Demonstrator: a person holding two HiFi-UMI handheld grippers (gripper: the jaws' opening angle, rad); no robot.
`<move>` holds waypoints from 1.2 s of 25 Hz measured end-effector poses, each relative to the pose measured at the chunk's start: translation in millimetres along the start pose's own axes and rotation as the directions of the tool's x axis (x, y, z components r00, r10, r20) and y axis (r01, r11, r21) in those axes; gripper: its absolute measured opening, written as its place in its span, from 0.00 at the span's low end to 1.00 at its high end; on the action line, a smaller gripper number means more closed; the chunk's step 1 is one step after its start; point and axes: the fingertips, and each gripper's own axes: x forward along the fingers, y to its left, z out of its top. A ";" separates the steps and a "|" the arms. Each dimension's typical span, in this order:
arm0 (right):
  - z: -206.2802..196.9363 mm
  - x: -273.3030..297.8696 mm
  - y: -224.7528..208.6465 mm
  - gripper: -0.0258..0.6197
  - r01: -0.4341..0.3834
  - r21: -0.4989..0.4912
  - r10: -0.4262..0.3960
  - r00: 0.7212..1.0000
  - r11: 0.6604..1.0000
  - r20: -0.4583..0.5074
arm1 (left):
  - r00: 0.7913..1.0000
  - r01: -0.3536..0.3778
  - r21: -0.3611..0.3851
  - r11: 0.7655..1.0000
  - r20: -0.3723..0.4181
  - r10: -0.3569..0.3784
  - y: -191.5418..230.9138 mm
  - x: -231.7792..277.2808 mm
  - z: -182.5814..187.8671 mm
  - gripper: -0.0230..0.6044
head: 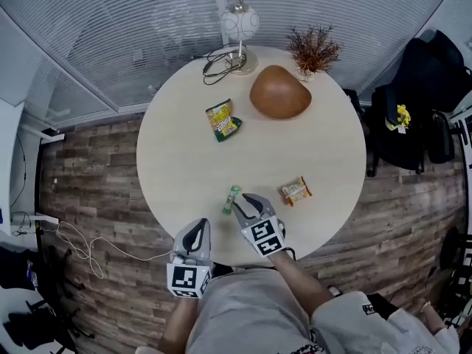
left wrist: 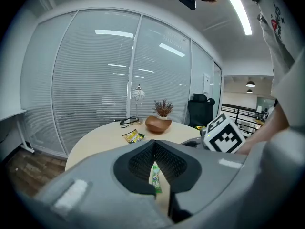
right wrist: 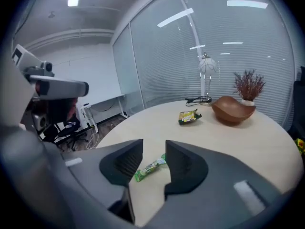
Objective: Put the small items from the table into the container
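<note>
Right gripper view: found right gripper [right wrist: 153,149] open, untouched green snack stick [right wrist: 150,168] between jaws on tabletop [right wrist: 224,142]; left gripper [left wrist: 154,144] closed, empty.

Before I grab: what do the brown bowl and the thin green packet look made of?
Brown rounded bowl: probably wood or matte ceramic. It is an even brown with a soft dull sheen and no visible grain, so I can't say which. Thin green stick packet: likely printed plastic film, going by its bright print and how thin and flat it lies on the pale round table.

Round pale table [head: 184,168] on wood-plank floor [head: 88,175]; blinded glass walls [head: 110,21]; black office chair [left wrist: 198,112]
</note>
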 end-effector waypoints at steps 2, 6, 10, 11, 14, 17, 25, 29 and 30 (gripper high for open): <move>-12.5 21.8 -7.8 0.30 -0.012 0.028 0.014 0.999 1.000 -0.052 | 1.000 -0.011 -0.005 1.000 -0.011 0.011 3.4 2.5 -2.8 0.03; -36.0 57.2 -17.7 0.38 -0.031 0.089 0.044 0.988 0.996 -0.149 | 0.999 -0.026 -0.015 1.000 -0.032 0.026 11.0 6.5 -8.0 0.03; -56.4 79.7 -22.1 0.42 -0.031 0.121 0.058 0.973 0.992 -0.225 | 0.998 -0.047 -0.028 0.998 -0.049 0.046 20.7 8.4 -12.7 0.03; -60.1 83.4 -22.4 0.42 -0.035 0.124 0.065 0.968 0.992 -0.241 | 0.997 -0.052 -0.032 0.998 -0.051 0.050 22.9 9.6 -13.8 0.03; -68.0 88.4 -19.1 0.40 -0.056 0.130 0.091 0.956 0.990 -0.281 | 0.997 -0.058 -0.039 0.998 -0.059 0.056 27.1 12.5 -16.2 0.03; -68.7 86.9 -18.8 0.26 -0.067 0.120 0.100 0.951 0.990 -0.292 | 0.996 -0.059 -0.043 0.997 -0.066 0.056 29.0 15.9 -18.2 0.03; -51.0 79.7 -17.4 0.13 -0.097 0.162 0.130 0.969 0.982 -0.211 | 0.997 -0.035 -0.041 0.999 -0.070 0.032 29.0 28.1 -21.2 0.03; -0.3 60.9 -34.1 0.13 -0.087 0.156 0.102 0.991 0.984 -0.090 | 0.998 -0.015 -0.031 0.999 -0.067 0.013 26.9 37.9 -14.8 0.03; 18.7 54.9 -46.7 0.13 -0.069 0.146 0.077 0.996 0.987 -0.048 | 0.998 -0.009 -0.030 1.000 -0.061 0.007 25.9 42.5 -12.3 0.03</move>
